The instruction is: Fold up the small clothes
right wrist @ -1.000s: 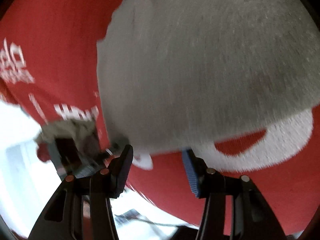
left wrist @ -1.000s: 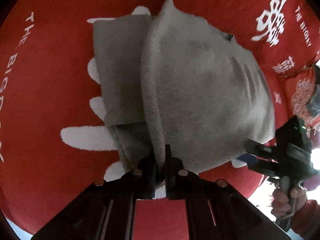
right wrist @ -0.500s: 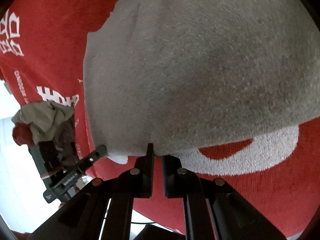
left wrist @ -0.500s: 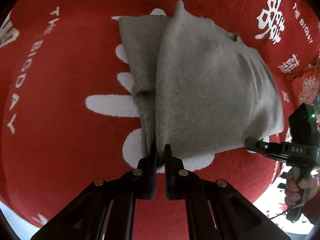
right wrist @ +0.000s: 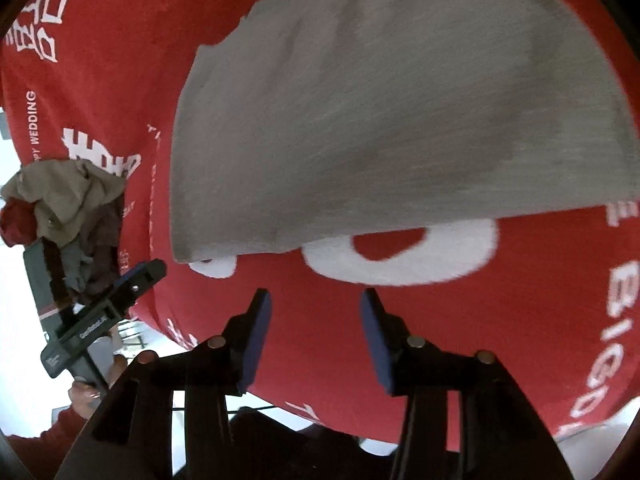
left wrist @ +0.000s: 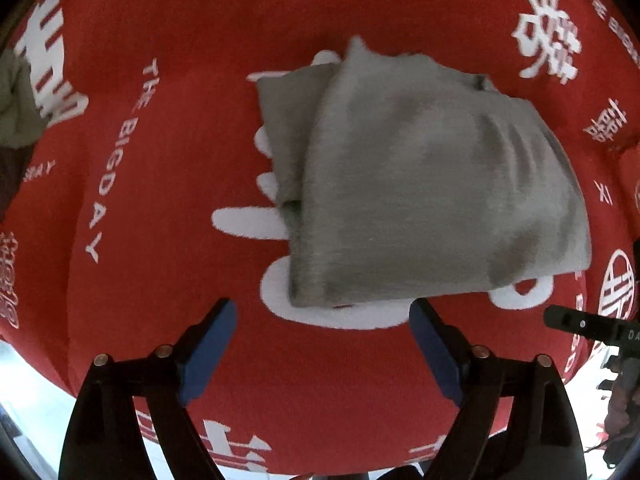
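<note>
Left tongs (left wrist: 322,326) hover wide apart just short of the folded grey cloth (left wrist: 432,196). Right tongs (right wrist: 316,312) hang parted too, empty, above the red worktop (right wrist: 440,340).

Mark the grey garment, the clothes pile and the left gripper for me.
grey garment (left wrist: 432,184): left wrist view, middle of the folded top layer.
clothes pile (right wrist: 68,196): right wrist view, the beige piece on top.
left gripper (left wrist: 322,350): left wrist view, midway between its open blue-padded fingertips.
</note>
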`<action>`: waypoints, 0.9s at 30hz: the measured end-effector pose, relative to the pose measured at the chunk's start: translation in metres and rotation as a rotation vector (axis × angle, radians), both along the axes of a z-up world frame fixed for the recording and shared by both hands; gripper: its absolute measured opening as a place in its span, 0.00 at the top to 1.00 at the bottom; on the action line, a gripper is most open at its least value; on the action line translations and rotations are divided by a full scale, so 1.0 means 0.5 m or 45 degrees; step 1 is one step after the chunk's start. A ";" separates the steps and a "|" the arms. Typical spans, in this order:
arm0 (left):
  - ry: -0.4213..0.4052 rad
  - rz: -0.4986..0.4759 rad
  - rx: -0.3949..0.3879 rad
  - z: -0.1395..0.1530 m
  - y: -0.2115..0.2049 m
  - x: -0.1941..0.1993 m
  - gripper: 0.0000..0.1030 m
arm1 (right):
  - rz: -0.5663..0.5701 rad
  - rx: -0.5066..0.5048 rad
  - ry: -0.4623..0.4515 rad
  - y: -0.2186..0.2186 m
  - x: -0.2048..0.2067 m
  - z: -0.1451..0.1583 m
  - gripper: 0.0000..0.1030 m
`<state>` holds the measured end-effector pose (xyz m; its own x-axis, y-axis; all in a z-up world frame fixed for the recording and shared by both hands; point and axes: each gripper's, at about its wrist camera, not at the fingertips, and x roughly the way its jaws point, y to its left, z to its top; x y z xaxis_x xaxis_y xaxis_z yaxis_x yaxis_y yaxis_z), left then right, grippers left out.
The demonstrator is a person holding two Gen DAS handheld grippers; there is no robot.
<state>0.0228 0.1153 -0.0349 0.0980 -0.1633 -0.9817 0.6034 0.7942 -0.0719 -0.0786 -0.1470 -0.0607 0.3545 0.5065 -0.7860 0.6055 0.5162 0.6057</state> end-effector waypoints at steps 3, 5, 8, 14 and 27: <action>-0.011 -0.048 -0.031 0.040 -0.017 -0.022 0.14 | -0.025 -0.021 0.003 -0.009 -0.013 0.035 0.51; -0.011 -0.077 -0.052 0.064 -0.031 -0.037 0.14 | -0.026 -0.042 0.001 -0.011 -0.019 0.057 0.50; -0.023 -0.092 -0.058 0.096 -0.047 -0.055 0.14 | -0.019 -0.089 0.007 -0.004 -0.017 0.089 0.47; -0.046 -0.099 -0.002 0.144 -0.052 -0.077 0.14 | -0.005 -0.194 0.063 0.010 -0.028 0.145 0.37; -0.031 -0.146 -0.067 0.248 0.000 -0.093 0.14 | 0.033 -0.454 0.070 0.064 -0.032 0.283 0.19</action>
